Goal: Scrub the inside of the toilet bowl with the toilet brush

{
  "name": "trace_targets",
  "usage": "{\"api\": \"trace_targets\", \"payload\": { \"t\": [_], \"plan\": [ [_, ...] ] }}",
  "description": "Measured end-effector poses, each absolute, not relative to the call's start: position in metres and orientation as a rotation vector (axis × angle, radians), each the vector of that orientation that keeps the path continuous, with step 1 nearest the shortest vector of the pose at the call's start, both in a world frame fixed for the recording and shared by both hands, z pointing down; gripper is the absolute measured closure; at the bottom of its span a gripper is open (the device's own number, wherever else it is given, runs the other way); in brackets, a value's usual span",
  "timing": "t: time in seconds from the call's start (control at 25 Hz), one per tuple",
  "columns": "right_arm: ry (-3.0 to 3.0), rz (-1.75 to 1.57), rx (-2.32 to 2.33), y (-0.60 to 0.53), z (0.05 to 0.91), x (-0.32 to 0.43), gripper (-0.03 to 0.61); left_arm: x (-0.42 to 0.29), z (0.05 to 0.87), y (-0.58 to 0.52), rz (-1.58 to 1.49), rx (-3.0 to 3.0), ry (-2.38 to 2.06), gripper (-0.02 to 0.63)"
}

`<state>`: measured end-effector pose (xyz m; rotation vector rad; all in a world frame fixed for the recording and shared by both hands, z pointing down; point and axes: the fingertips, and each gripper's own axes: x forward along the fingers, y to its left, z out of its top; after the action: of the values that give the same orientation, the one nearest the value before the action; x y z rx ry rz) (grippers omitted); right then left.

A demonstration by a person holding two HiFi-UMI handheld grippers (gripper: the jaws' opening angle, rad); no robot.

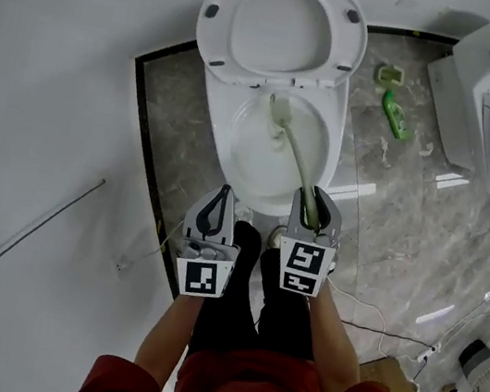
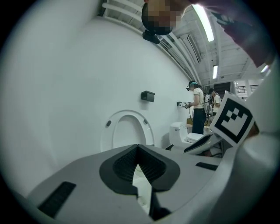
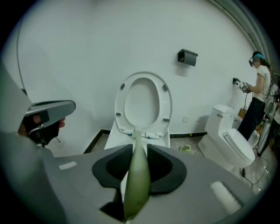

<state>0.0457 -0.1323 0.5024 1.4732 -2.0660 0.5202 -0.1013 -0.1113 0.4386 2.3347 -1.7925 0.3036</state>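
Note:
A white toilet [image 1: 265,161] stands against the wall with its seat and lid [image 1: 282,26] raised. My right gripper [image 1: 314,208] is shut on the pale green handle of the toilet brush [image 1: 300,163], whose head [image 1: 280,109] rests against the far inner wall of the bowl. In the right gripper view the handle [image 3: 137,175] runs out between the jaws toward the raised seat [image 3: 142,105]. My left gripper [image 1: 216,216] hangs shut and empty over the bowl's near left rim; its view shows the jaws [image 2: 139,154] meeting at the tips.
A second white toilet [image 1: 486,106] stands at the right, with a green brush holder [image 1: 390,74] and a green bottle [image 1: 394,113] on the marble floor between. Cables [image 1: 374,316] run over the floor at right. Other people [image 2: 197,113] stand farther off.

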Motion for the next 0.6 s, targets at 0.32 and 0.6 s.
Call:
{"api": "trace_targets", "payload": {
  "t": [0.32,0.6],
  "plan": [
    [-2.227,0.280,1.550,-0.104,0.345,0.071,0.465,-0.101,0.332,-0.075,0.241,2.255,-1.934,0.609],
    [-2.331,0.128,1.653,-0.092,0.248,0.096,0.465,-0.106,0.237,-0.061,0.140,2.270,-2.056,0.607]
  ]
}}
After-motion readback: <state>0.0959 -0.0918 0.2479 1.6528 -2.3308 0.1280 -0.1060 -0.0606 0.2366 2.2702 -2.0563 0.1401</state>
